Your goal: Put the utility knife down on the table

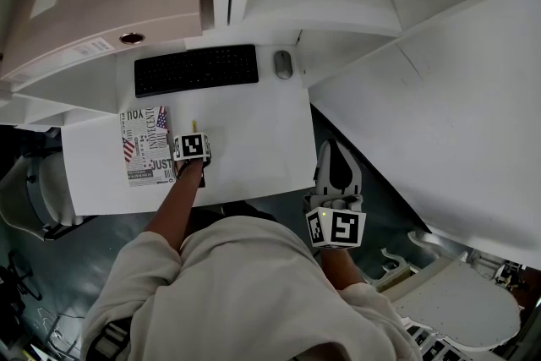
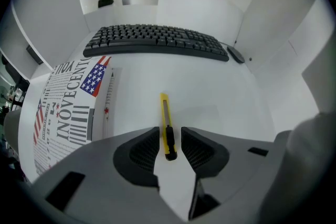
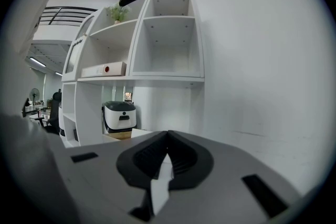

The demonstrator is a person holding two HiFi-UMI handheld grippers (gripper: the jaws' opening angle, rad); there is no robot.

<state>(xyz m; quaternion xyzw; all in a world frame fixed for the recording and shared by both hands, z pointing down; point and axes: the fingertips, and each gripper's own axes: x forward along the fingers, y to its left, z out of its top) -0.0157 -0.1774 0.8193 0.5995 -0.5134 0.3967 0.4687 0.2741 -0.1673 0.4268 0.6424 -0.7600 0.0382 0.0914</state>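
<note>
Between the spread jaws of the left gripper (image 2: 170, 138), untouched, the yellow utility knife (image 2: 166, 120) lies on the table (image 1: 254, 148); from overhead the gripper hides all but its tip. Magazine (image 2: 63, 107) at 9 o'clock, keyboard (image 2: 157, 42) at 12, open tabletop at 3. Right gripper (image 3: 168, 140), jaws pressed together and empty, sits beyond the table's edge.

The utility knife (image 2: 167, 128) is yellow and black, table (image 2: 220, 97) white, keyboard (image 2: 157, 42) black — booklet (image 2: 65, 110) newsprint-and-flag printed.

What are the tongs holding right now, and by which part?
Nothing. Left tongs stand open astride the utility knife, not gripping it; right tongs are shut, empty.
</note>
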